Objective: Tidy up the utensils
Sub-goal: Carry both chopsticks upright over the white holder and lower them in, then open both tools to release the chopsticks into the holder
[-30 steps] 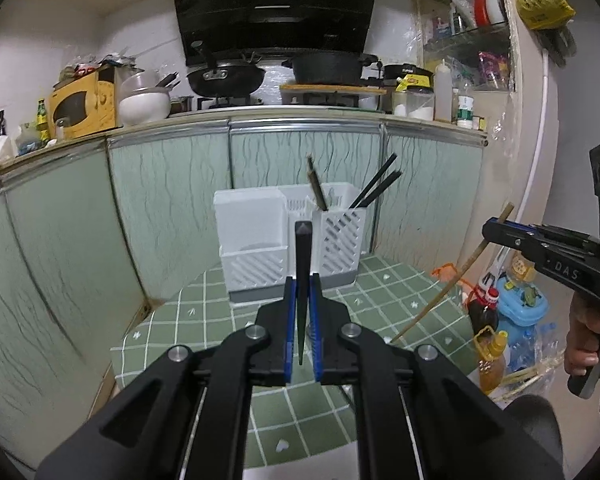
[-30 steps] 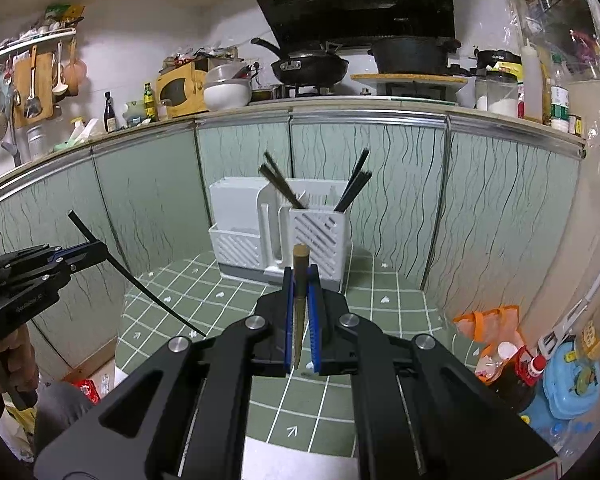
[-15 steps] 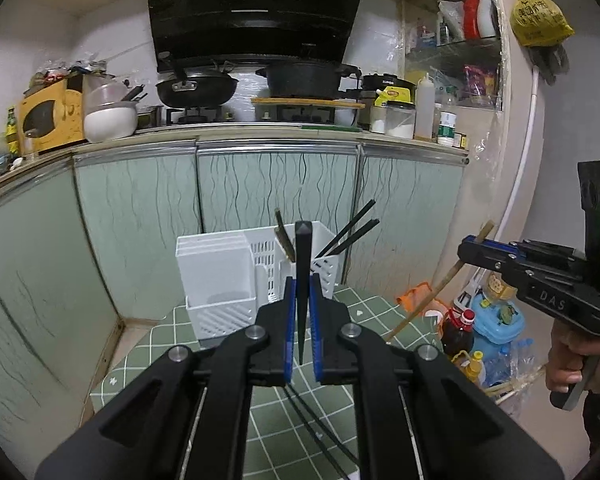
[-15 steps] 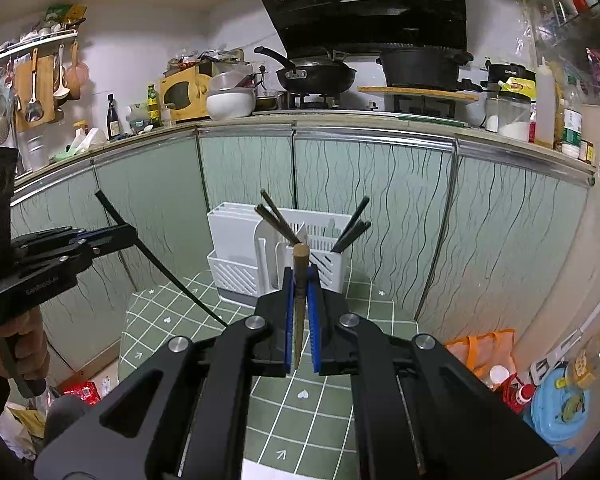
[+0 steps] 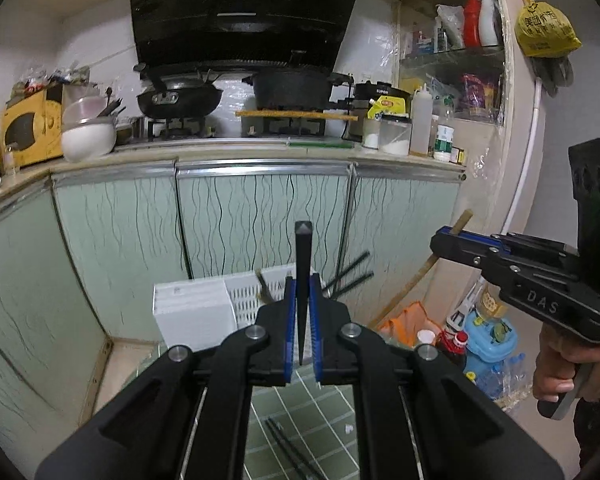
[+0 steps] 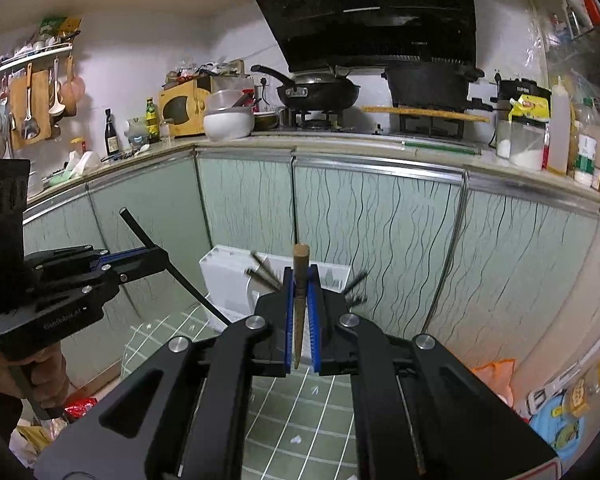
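Grippers tilt slightly downward above the white caddy [image 5: 196, 312]: left gripper [image 5: 301, 308] clamps a black chopstick [image 5: 302, 280], right gripper [image 6: 300, 308] a wooden chopstick [image 6: 299, 304].

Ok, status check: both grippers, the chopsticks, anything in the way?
Left gripper shut on black chopstick. Right gripper shut on wooden chopstick. White holder ahead, path clear.

A lived-in home kitchen: black range hood [image 5: 240, 12] over a wok [image 5: 179, 98] and pot [image 5: 292, 88] on the stove, yellow microwave [image 6: 184, 108] on the counter [image 6: 340, 148], ladles [image 6: 28, 108] hanging.
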Demonstrator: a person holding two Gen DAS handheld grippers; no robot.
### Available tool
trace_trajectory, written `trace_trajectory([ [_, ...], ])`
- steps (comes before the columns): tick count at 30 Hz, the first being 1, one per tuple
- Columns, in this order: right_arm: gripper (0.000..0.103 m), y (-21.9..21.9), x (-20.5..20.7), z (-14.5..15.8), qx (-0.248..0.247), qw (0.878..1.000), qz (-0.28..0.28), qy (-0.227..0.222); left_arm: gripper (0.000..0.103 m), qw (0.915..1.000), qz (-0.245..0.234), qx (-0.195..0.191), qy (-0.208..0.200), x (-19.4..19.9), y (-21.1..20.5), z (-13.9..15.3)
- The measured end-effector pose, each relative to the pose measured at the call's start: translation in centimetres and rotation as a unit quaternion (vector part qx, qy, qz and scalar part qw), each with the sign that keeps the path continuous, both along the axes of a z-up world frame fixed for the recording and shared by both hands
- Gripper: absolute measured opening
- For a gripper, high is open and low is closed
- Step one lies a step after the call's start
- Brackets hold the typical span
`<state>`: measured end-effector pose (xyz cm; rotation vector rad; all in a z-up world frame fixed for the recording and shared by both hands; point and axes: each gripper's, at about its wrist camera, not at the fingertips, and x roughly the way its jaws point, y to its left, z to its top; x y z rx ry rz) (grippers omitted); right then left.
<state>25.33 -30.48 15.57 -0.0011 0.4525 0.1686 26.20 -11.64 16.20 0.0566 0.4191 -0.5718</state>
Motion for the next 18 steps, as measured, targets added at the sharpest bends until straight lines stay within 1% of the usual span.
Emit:
trace_trajectory([
  [5,0.006,-0.8,2.5,2.4,-0.001,1.000,-0.005,-0.017,0.006,0.9997,0.001,-0.001,-0.023,1.9,-1.1,2.2],
  [10,0.006,-1.6,5.2,3.5,0.000,1.000,-0.009,-0.023,0.006,0.9995,0.008,-0.005,-0.029,4.6,-2.2,3.3],
  [14,0.006,-2.0,7.5,3.2,0.006,1.000,-0.010,-0.020,0.006,0.9996,0.007,-0.001,-0.026,6.4,-3.2,2.7],
  [16,0.006,-2.0,8.6,2.7,0.005,1.000,-0.009,-0.014,0.006,0.9995,0.007,0.013,-0.028,7.2,-3.9,1.9],
  [18,0.006,-2.1,9.6,1.9,0.002,1.000,-0.009,-0.009,0.006,0.9995,0.005,0.018,-0.027,7.9,-4.4,1.2],
])
